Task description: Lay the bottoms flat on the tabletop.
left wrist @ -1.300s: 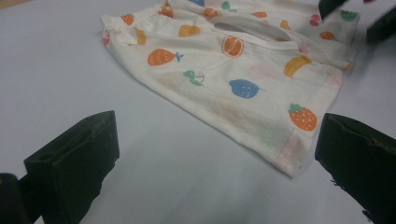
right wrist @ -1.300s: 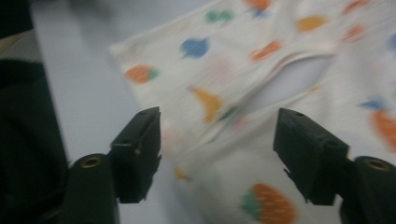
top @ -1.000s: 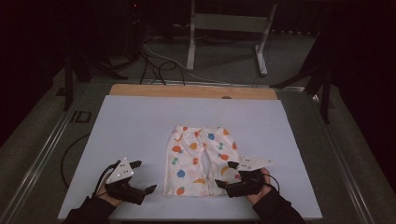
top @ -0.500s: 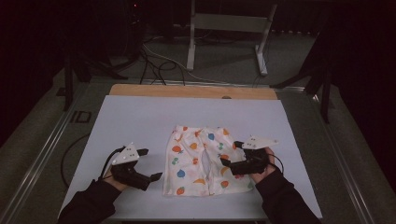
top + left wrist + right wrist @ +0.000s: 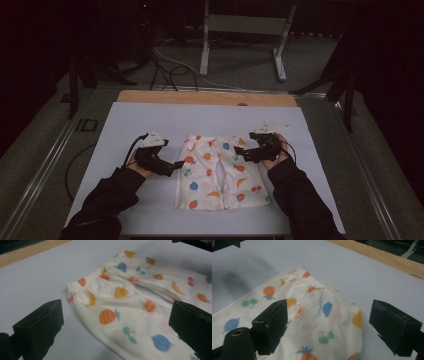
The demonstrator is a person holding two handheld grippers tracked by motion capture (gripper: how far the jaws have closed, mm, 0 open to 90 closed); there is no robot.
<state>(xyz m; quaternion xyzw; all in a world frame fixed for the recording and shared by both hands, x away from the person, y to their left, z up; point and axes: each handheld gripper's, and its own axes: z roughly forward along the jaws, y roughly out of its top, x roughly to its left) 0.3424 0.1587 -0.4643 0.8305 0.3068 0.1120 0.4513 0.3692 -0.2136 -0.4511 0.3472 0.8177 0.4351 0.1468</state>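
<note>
A small pair of white pants [image 5: 217, 172] with a coloured fruit print lies flat on the white sheet [image 5: 150, 120], waistband away from me and legs toward the front edge. My left gripper [image 5: 175, 165] is at the pants' left side near the waistband, and it is open. In the left gripper view its jaws stand wide apart, with the pants [image 5: 140, 297] and the gathered waistband between and beyond them. My right gripper [image 5: 239, 152] is open over the pants' upper right part. In the right gripper view the waistband corner of the pants [image 5: 317, 312] lies between its spread jaws.
A wooden table edge [image 5: 200, 97] runs along the far side of the sheet. Beyond it a metal stand [image 5: 245, 30] and loose cables [image 5: 165, 65] sit on the dark floor. Metal rails [image 5: 45, 165] flank the table on both sides.
Both hands have moved forward from the front edge, up along the pants toward the waistband. Both grippers stay open with nothing held.
</note>
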